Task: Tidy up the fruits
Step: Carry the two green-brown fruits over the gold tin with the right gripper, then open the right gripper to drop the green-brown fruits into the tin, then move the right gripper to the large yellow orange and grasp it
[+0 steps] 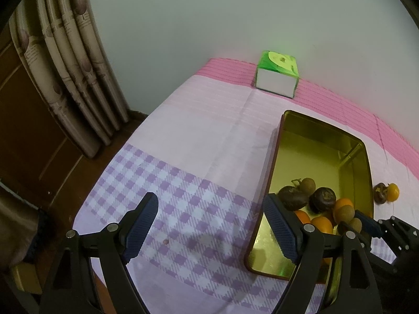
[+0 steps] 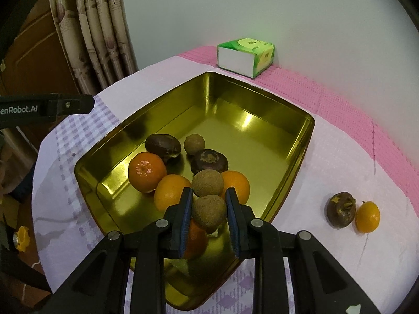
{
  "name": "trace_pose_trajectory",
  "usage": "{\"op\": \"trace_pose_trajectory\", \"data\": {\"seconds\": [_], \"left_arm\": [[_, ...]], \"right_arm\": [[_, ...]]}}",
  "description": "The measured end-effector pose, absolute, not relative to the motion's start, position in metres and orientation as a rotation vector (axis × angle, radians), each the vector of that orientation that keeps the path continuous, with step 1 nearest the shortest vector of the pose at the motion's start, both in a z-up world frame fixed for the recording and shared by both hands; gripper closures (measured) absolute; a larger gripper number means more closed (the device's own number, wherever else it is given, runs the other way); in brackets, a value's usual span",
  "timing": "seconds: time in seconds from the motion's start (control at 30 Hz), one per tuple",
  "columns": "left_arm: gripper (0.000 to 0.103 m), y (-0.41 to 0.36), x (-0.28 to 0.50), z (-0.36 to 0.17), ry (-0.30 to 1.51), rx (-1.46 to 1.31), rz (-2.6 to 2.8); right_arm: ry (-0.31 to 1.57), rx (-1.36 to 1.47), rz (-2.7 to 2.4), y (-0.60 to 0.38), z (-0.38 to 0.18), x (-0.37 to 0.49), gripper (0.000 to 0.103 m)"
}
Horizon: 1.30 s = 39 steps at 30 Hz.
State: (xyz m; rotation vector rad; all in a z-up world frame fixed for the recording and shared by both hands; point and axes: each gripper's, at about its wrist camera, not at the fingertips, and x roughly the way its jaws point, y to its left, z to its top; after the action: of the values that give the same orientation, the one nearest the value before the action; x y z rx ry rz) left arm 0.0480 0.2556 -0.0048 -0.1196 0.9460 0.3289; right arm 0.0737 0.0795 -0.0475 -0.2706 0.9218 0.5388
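gold rectangular tin (image 2: pixel 275 120) sits open mid-frame in the right wrist view, with fruit piled at its near end: three oranges (image 2: pixel 147 172), two dark wrinkly fruits (image 2: pixel 163 143), a couple of tan round ones (image 2: pixel 194 144). one more tan round fruit (image 2: pixel 208 211) hangs just above the pile, pinched between blue pads. lower right, outside the tin, a dark fruit (image 2: pixel 340 209) touches a small orange (image 2: pixel 367 216) on the cloth.
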Motion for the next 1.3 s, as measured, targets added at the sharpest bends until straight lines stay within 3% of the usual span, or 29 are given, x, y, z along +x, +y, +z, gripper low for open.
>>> {"op": "trace_pose_trajectory", "data": {"seconds": [0.57, 0.73, 1.17, 1.3], "left_arm": [[0.020, 0.251, 0.048, -0.003, 0.943, -0.098, 0.303], [0.020, 0.249, 0.048, -0.003, 0.943, -0.097, 0.300], [0.020, 0.247, 0.050, -0.002, 0.942, -0.072, 0.284], [0.020, 0.245, 0.050, -0.002, 0.943, -0.059, 0.279]], "right_arm": [[0.928, -0.243, 0.531, 0.076, -0.046, 0.074, 0.079], [0.917, -0.234, 0.527, 0.074, -0.043, 0.073, 0.071], [0.874, -0.178, 0.517, 0.060, -0.023, 0.071, 0.063], [0.859, -0.161, 0.501, 0.049, -0.017, 0.070, 0.057]]}}
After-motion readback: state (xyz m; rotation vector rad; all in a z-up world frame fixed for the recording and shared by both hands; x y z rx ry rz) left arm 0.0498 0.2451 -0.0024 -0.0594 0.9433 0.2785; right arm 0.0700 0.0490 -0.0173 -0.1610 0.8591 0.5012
